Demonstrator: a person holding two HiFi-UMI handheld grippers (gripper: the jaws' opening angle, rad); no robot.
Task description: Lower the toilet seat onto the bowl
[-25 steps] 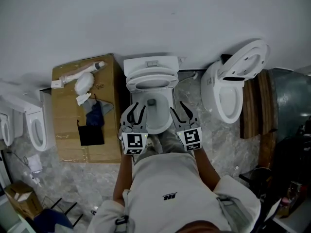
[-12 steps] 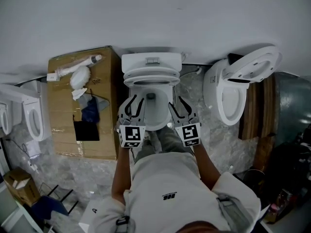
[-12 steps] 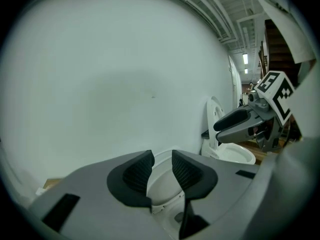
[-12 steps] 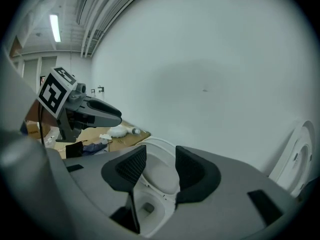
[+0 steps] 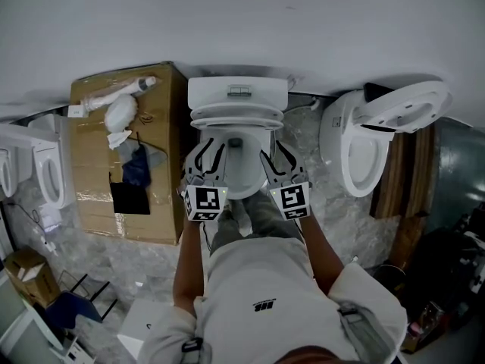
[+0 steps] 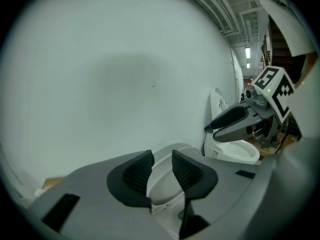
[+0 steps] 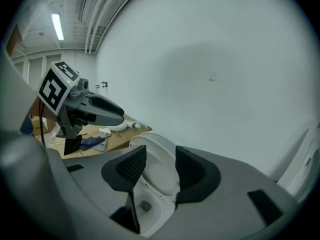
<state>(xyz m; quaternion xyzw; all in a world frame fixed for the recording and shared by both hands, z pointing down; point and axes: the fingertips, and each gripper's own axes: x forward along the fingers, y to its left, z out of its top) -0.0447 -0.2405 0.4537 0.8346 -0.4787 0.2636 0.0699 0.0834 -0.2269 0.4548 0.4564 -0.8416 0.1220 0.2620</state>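
Still raised, toilet seat (image 5: 236, 118): upper centre of the head view, leaning back against the tank (image 5: 238, 92), not down on the bowl (image 5: 241, 179) below it. Against the earlier frame it sits higher in the picture and reads as thin stacked bands rather than an open ring. Left gripper (image 5: 210, 152) and right gripper (image 5: 276, 152): both further up-frame than before, now flanking the bowl's front half, tips short of the seat. Each gripper's own view shows its pads drawn close with only a narrow slit, the seat and bowl seen through it, nothing pinched. Edges: wall (image 5: 227, 21) directly behind the tank; cardboard box (image 5: 91, 196) at left, its side just beside the toilet; second toilet (image 5: 355, 158) at right, lid up, near but apart. Open room: a strip of marbled floor (image 5: 326, 203) between the two toilets, and a narrower gap on the box side. Person's legs (image 5: 254, 218) close off the lower centre in front of the bowl.
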